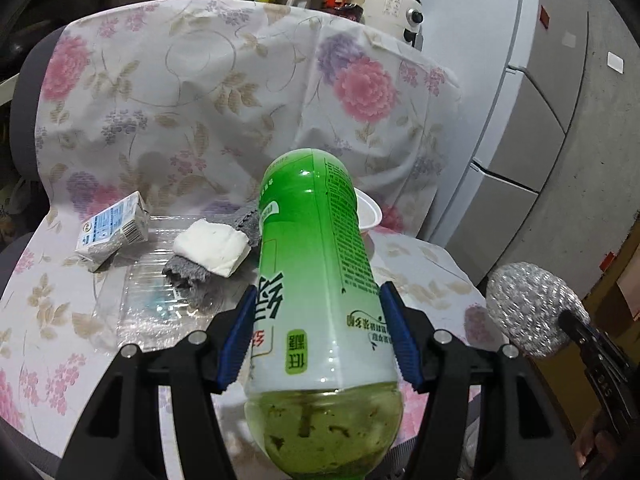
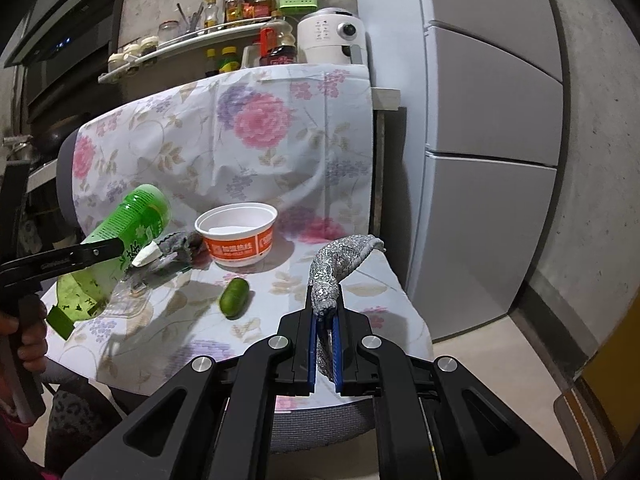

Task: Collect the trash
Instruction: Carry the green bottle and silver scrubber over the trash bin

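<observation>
My left gripper (image 1: 318,316) is shut on a green plastic tea bottle (image 1: 316,264), its blue pads pressing both sides of the label; the bottle hangs above the flowered chair seat, also seen as the green bottle (image 2: 120,240) in the right wrist view. My right gripper (image 2: 325,320) is shut on a silvery glitter cloth (image 2: 340,260), which also shows as a sparkly lump (image 1: 532,308) at the right. On the seat lie a small milk carton (image 1: 114,228), a white folded tissue (image 1: 212,246), a grey rag (image 1: 188,276) and a clear plastic tray (image 1: 160,312).
An orange and white paper bowl (image 2: 238,240) stands on the seat (image 2: 360,292), with a small green fruit (image 2: 235,297) in front of it. A grey fridge (image 2: 492,160) stands to the right. A counter with bottles (image 2: 256,8) and a white cooker (image 2: 330,36) is behind the chair.
</observation>
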{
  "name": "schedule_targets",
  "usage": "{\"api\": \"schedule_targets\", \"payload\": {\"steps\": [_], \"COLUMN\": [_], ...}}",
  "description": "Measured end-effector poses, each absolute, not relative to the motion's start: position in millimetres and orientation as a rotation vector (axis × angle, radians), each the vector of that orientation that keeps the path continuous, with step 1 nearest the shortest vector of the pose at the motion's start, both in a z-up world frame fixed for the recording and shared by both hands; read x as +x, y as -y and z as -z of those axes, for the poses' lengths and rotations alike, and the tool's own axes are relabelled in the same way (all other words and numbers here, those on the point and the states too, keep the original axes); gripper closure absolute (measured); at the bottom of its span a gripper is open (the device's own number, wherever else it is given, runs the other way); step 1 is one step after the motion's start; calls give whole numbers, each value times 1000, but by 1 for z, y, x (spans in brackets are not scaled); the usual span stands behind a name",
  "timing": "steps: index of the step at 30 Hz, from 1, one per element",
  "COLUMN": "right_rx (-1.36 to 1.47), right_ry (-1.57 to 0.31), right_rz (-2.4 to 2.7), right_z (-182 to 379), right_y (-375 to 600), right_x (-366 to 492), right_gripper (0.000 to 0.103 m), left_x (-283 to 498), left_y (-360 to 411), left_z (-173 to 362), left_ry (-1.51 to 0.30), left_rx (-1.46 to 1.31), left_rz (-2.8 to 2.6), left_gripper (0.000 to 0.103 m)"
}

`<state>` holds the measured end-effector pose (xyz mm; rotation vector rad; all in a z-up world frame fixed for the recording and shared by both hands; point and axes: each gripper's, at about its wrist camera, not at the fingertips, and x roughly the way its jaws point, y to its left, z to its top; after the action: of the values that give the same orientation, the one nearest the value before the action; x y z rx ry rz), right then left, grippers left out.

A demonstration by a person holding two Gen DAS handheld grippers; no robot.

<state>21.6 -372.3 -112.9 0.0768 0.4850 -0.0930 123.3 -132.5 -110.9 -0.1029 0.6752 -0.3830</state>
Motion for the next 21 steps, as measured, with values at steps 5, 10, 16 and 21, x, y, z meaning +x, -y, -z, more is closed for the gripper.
{"api": "schedule_targets", "payload": {"steps": [5, 10, 16, 21], "right_rx": [67, 44, 28, 20], "right_ry": [-503, -484, -436, -425], "right_rz": [96, 106, 159, 249], "right_z": [115, 110, 97, 91], "right_y": [368, 366, 374, 398], "right_x": [24, 20, -1, -37], "right_gripper": [96, 96, 96, 96], "left_x": [118, 113, 92, 68], "left_y": [130, 133, 161, 206], "left_z": [118, 119, 113, 112], "left_ry": [-686, -683, -640, -619], "left_rx": [-111, -102, -72, -29], "left_rz": [404, 426, 512, 656], "left_gripper": [43, 43, 43, 43]}}
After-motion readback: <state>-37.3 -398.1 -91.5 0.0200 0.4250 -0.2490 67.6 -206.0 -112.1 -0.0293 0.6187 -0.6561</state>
